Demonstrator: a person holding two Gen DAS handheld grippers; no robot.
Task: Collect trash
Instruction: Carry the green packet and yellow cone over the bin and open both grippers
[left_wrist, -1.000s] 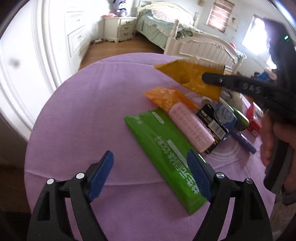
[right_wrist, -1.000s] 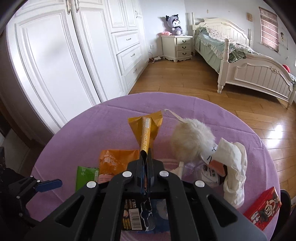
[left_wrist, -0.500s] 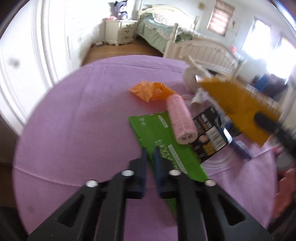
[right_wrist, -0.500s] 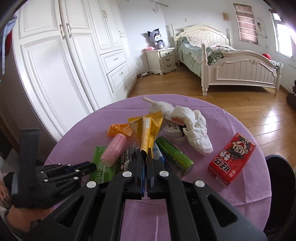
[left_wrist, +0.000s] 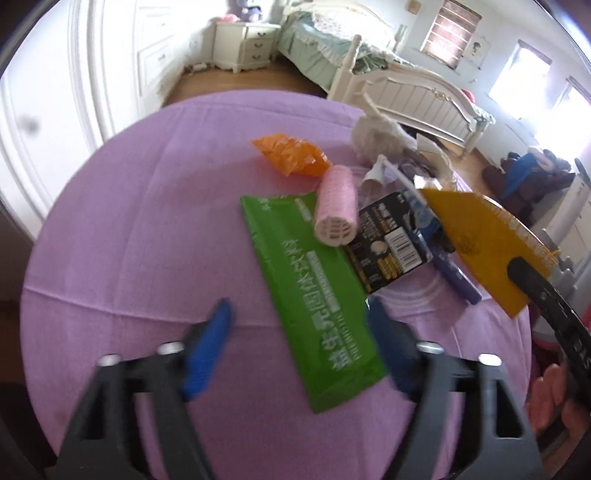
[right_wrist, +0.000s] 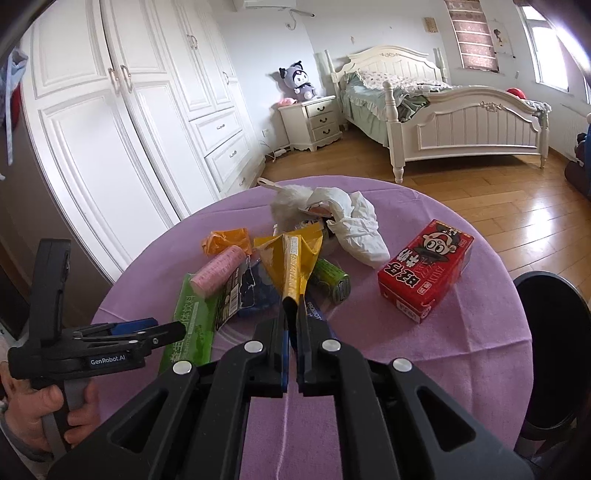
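Note:
On the purple round table (left_wrist: 147, 221) a long green packet (left_wrist: 314, 280) lies flat, and my left gripper (left_wrist: 297, 310) straddles its near end. Its jaws are opening, and the blue pads stand clear of the packet's edges. My right gripper (right_wrist: 293, 306) pinches the narrow end of a yellow wrapper (right_wrist: 291, 258) and holds it above the pile. Those jaws are just starting to part, with the wrapper's tip still caught between them. In the left wrist view the yellow wrapper (left_wrist: 484, 251) hangs at the right.
The pile holds a pink roller (left_wrist: 336, 210), an orange wrapper (left_wrist: 291, 155), a black battery card (left_wrist: 388, 247), a green can (right_wrist: 332, 280), crumpled white tissue (right_wrist: 354, 221) and a fluffy pompom (right_wrist: 288, 203). A red box (right_wrist: 424, 269) lies to the right. A dark bin (right_wrist: 546, 332) stands beside the table's right edge.
My left gripper snapped shut over the green packet's near end, then spread wide again. My right gripper carried the yellow wrapper rightwards and back, bringing the red box and bin into view.

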